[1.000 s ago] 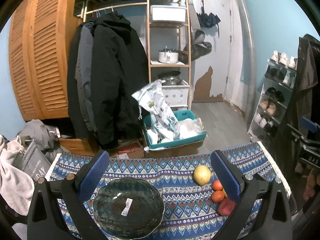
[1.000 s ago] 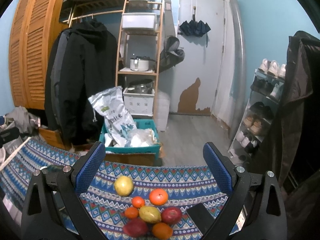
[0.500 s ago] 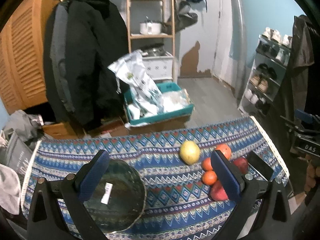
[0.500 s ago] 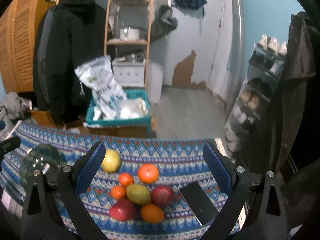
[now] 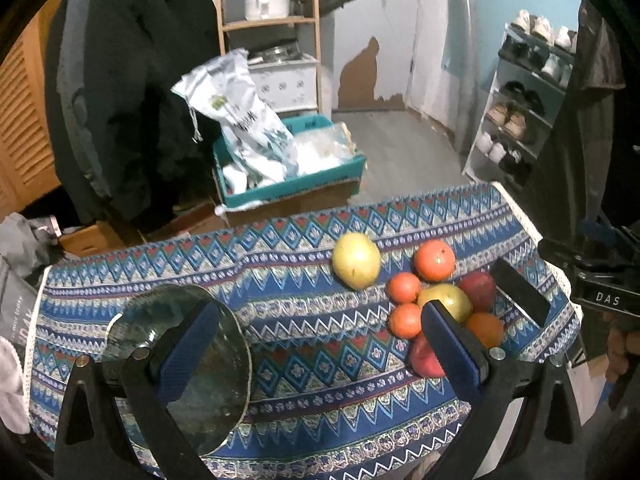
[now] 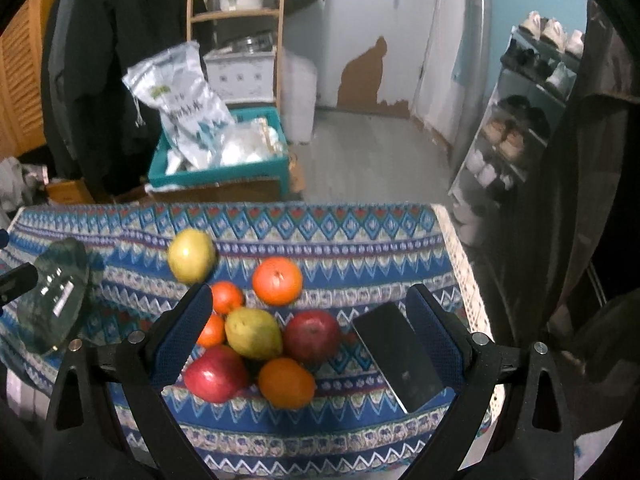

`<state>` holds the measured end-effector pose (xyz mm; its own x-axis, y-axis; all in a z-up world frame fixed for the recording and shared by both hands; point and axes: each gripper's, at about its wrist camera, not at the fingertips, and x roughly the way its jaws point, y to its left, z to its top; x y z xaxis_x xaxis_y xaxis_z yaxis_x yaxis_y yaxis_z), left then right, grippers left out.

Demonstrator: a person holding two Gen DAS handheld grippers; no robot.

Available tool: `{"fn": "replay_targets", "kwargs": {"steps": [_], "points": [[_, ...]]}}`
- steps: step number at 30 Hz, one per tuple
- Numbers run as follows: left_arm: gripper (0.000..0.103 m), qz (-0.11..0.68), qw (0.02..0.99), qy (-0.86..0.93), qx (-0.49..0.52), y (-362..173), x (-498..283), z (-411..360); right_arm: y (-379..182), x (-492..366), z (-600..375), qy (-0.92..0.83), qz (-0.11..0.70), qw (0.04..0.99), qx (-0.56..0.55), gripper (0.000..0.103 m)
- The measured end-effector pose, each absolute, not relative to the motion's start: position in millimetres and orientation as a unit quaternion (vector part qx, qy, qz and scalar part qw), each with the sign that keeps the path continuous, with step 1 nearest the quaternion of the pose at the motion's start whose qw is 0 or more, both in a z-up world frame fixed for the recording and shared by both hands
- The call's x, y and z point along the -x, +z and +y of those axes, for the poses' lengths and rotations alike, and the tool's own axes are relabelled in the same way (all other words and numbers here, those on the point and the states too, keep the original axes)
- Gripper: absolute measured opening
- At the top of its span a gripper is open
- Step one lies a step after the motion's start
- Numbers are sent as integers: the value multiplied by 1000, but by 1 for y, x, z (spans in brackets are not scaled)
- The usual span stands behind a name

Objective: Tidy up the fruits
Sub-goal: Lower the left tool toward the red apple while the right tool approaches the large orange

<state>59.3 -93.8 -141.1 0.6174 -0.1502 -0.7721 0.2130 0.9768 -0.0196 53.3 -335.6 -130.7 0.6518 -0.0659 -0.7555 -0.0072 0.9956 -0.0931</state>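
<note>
Several fruits lie bunched on the patterned tablecloth [image 6: 360, 248]: a yellow-green pear [image 6: 253, 333], two red apples [image 6: 216, 374] [image 6: 312, 335], a large orange [image 6: 277, 281], another orange [image 6: 286, 382] and small tangerines [image 6: 226, 297]. A yellow apple [image 6: 191, 255] [image 5: 356, 261] sits apart, to their left. A dark glass bowl [image 5: 180, 364] [image 6: 54, 296] rests on the cloth's left side. My left gripper [image 5: 320, 344] hovers open above the cloth between bowl and fruit pile [image 5: 440, 300]. My right gripper [image 6: 310, 320] hangs open over the fruit pile, holding nothing.
A black phone [image 6: 400, 354] lies on the cloth right of the fruit. Beyond the table stand a teal crate [image 5: 280, 168] with bags, hanging coats [image 5: 132, 80], a wooden shelf [image 5: 268, 24] and a shoe rack [image 5: 528, 100]. The other hand-held gripper [image 5: 600, 288] shows at the right edge.
Both grippers have risen and tilted downward, so more of the table shows. The left view swung right toward the fruit. Nothing on the table has moved.
</note>
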Motion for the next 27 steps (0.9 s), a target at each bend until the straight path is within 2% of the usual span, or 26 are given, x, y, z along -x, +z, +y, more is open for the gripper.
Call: {"fn": "replay_targets", "kwargs": {"steps": [27], "points": [[101,526,835,-148,-61,-242,-79,-142,-250,-62,-355,1,561,827,31,95]]}}
